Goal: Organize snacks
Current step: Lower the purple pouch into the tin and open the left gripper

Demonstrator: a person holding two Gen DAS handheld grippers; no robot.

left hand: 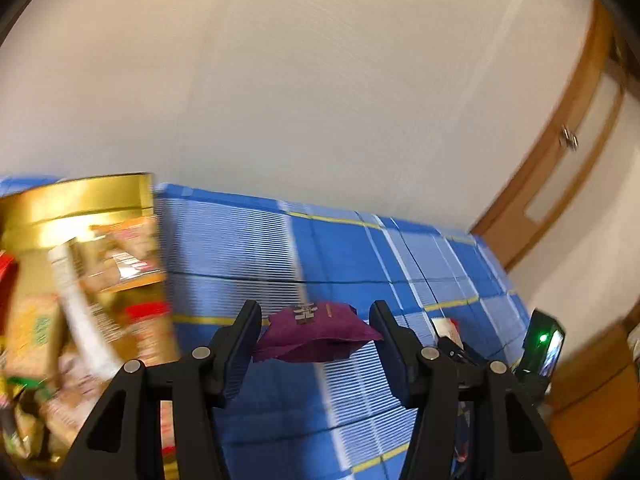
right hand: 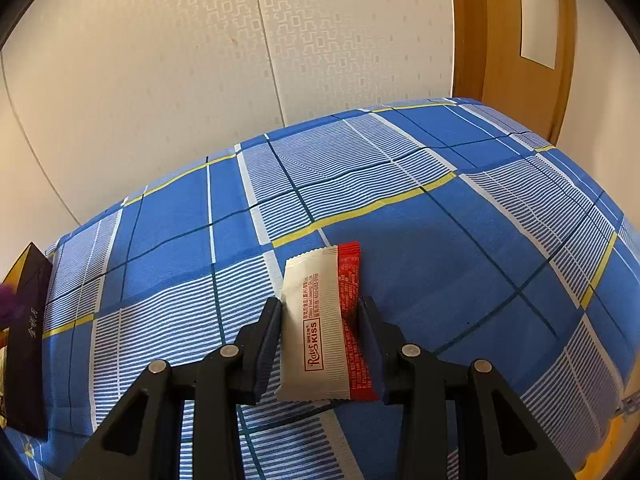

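Note:
In the left wrist view my left gripper (left hand: 316, 322) holds a small purple snack packet (left hand: 316, 336) between its fingers, lifted above the blue checked cloth (left hand: 340, 256). A gold box (left hand: 80, 208) full of snack packets is at the left, blurred. In the right wrist view my right gripper (right hand: 320, 316) is closed around a white and red "Raier Kiss" snack packet (right hand: 322, 324), which rests on the cloth (right hand: 440, 208). The right gripper also shows at the lower right of the left wrist view (left hand: 452, 344).
A dark box (right hand: 28, 340) stands at the left edge of the right wrist view. A patterned wall rises behind the cloth-covered surface. A wooden door (right hand: 512, 40) is at the right. A device with a green light (left hand: 544, 340) is on the right gripper.

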